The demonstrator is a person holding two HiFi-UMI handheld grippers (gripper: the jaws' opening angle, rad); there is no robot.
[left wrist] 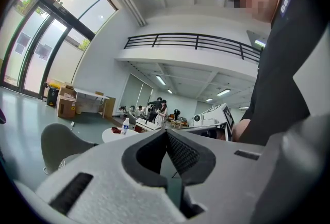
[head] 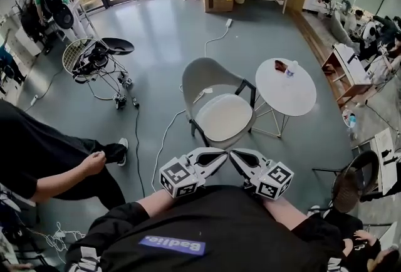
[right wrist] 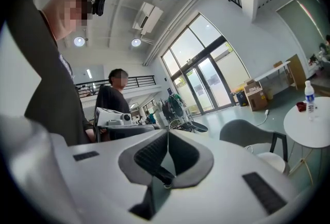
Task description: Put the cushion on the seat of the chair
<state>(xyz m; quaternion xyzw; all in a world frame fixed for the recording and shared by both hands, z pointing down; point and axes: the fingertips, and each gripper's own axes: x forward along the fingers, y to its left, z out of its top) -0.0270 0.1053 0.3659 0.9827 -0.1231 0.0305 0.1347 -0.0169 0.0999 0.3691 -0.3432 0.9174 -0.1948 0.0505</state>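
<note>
By your chest you are holding the left hand-held gripper [head: 219,156] and right hand-held gripper [head: 234,156] closed, empty; bumping the chair [head: 203,73] could dislodge its apparent cushion [head: 223,116].

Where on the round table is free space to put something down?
The round table is bare over its near half and the side toward the chair. Only the far edge is taken: a water bottle and a dark red thing beside it.
</note>
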